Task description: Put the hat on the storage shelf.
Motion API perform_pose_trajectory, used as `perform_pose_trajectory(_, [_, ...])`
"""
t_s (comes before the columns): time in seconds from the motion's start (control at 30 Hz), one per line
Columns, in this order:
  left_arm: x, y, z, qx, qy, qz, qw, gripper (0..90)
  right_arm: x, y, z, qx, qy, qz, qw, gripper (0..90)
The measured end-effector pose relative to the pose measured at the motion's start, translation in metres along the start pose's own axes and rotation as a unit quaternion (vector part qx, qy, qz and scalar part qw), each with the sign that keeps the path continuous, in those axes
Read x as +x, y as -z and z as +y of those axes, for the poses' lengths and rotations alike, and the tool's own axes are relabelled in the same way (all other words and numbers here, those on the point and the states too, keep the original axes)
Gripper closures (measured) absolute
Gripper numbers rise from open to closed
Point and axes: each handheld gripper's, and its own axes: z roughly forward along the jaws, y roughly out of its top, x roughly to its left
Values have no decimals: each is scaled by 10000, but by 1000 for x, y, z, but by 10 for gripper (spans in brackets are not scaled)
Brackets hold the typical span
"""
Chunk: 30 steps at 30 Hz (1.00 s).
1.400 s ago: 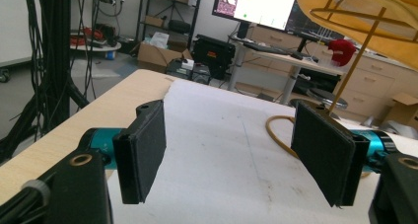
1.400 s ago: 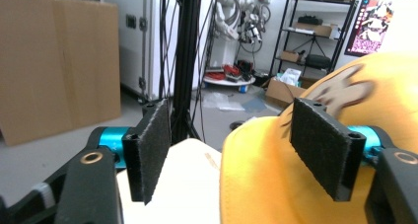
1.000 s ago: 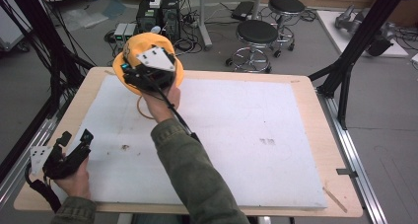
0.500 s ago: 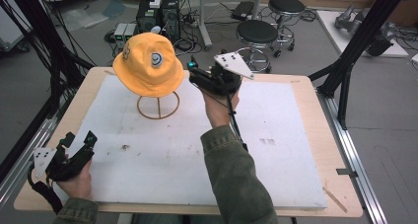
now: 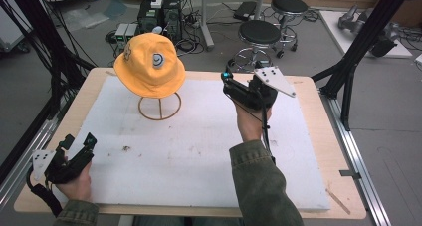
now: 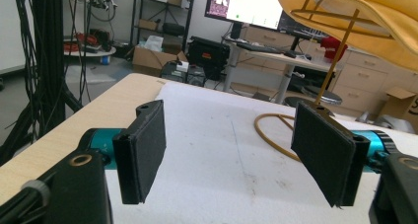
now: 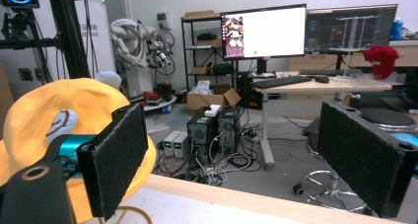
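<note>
Right gripper (image 5: 230,79), carried in the right hand (image 5: 251,124) above the far part of the table (image 5: 318,136), has just been opening its jaws and stands released with nothing between them; its own view shows two flat black pads of coarse, felt-like texture set wide apart. Left gripper (image 5: 78,142) rests at the near left corner of the white foam sheet (image 5: 199,136), likewise released and empty, with the left hand (image 5: 74,183) partly cut off by the lower edge of the high view. Yellow bucket hat (image 5: 149,66) sits crown-up on a thin brass-coloured wire stand (image 5: 159,106) at the far left of the sheet, well apart from both grippers; its axis runs vertically, with a slight tilt, and the soft fabric brim droops around the frame. A round pale badge on the crown faces the person's side. The upright stem of the stand is mostly hidden beneath the hat in the high view, where only the ring base shows; in the left gripper view the stem and upper hoop appear under the brim, while the crown is cut off by the frame's top edge. In the right gripper view the hat is partly masked by the left-hand jaw.
</note>
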Motion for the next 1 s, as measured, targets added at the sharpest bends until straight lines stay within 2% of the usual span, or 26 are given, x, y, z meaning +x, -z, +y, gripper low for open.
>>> perform_pose_trajectory(0.1, [-1, 1, 0, -13, -7, -4, 10000, 293, -9, 11, -3, -3, 98, -82, 9999, 113])
perform_pose_trajectory(0.47, [0, 3, 0, -11, 20, 29, 10000, 293, -50, 45, -14, 115, -16, -444, 9989, 111])
perform_pose_trajectory(1.0, [2, 5, 0, -9, 103, 68, 9999, 293, -81, 78, -43, 420, -21, -754, 9963, 111])
